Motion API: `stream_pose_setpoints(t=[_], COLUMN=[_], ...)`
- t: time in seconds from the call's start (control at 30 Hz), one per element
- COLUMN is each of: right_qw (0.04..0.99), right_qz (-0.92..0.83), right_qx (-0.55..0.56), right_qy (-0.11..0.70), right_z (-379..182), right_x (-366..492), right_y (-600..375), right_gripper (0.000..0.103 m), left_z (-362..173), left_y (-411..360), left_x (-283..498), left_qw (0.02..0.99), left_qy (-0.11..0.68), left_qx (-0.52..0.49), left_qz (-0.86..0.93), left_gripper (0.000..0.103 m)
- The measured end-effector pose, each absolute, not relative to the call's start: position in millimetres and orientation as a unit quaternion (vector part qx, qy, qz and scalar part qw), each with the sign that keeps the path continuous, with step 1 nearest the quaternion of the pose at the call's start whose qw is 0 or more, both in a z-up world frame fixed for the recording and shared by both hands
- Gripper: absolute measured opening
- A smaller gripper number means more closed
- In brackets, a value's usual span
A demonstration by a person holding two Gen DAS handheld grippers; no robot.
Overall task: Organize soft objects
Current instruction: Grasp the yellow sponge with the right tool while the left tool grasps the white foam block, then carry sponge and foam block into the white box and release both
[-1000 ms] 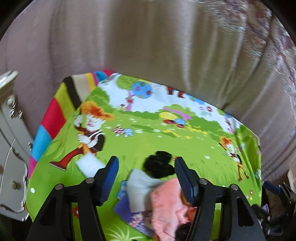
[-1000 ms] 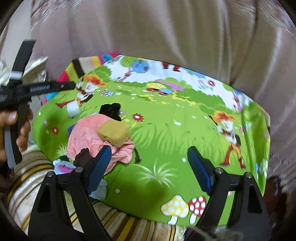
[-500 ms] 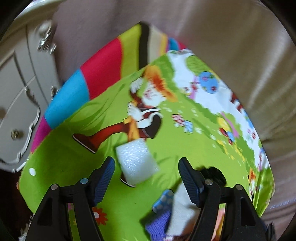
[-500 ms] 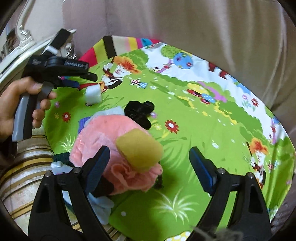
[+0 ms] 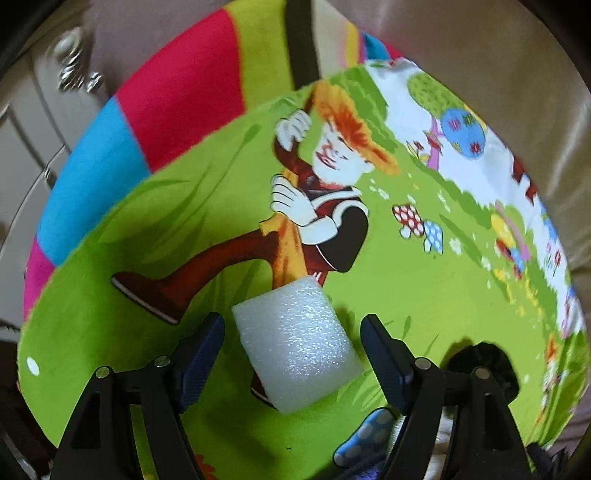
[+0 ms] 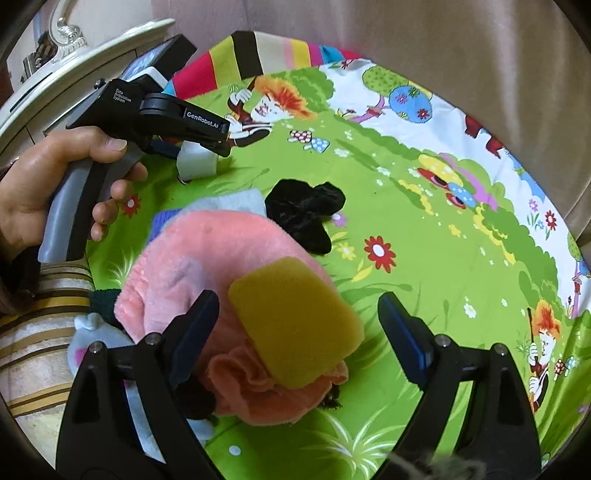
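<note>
**A:** What is under your two grippers, biggest thing first?

**B:** You are working over the green cartoon mat, which lies on a striped cushion with a beige curtain behind it. A white carved cabinet stands at the left.

**A:** And the soft things?

**B:** Most sit in one heap at the near left part of the mat. The pink plush cloth is the bulk of it. A yellow sponge rests on top of the plush. A black scrunchie lies on the mat just beyond the plush, touching its far edge. A pale grey cloth and a blue knitted piece peek out from under the plush on the far left side. The white foam block lies apart from the heap, on the printed boy's legs.

**A:** How does your left gripper stand?

**B:** Your left gripper has its fingers spread, one on each side of the foam block. In the left wrist view there is a gap at both sides, so neither pad presses it. Your left hand grips the handle.

**A:** And the right?

**B:** Your right gripper is spread wide too, with the sponge between its fingers. The left pad is close to the sponge and the plush; the right pad stands clear of it. I cannot tell whether the left pad touches.
</note>
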State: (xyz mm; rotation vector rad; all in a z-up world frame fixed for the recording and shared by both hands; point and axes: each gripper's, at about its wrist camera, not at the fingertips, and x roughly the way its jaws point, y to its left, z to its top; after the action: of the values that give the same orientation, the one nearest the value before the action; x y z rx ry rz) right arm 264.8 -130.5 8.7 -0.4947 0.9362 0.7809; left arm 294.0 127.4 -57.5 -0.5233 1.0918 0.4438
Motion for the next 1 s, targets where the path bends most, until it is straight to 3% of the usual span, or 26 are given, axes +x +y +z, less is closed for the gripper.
stream_pose_setpoints(t=[0.07, 0.13, 0.27, 1.0], right_qw=[0.789, 0.788, 0.795, 0.886], right_qz=[0.365, 0.362, 0.355, 0.231], right_qx=[-0.225, -0.226, -0.207, -0.059], right_qy=[0.440, 0.443, 0.446, 0.397], right_z=[4.2, 0.7, 0.9, 46.1], right_x=[265.2, 263.7, 261.7, 199.1], right_y=[-130.3, -130.4, -137.0, -212.9], right_gripper=[0.086, 0.070, 0.066, 0.065], left_z=[-58.4, -57.7, -55.0, 28.0], left_y=[122.1, 119.8, 118.2, 38.1], left_x=[295.8, 293.8, 289.4, 205.3], left_qw=[0.807, 0.813, 0.819, 0.895], left_qy=[0.511, 0.509, 0.504, 0.402], left_qx=[-0.215, -0.206, -0.206, -0.169], left_qz=[0.203, 0.195, 0.183, 0.094], left_gripper=[0.061, 0.061, 0.059, 0.059])
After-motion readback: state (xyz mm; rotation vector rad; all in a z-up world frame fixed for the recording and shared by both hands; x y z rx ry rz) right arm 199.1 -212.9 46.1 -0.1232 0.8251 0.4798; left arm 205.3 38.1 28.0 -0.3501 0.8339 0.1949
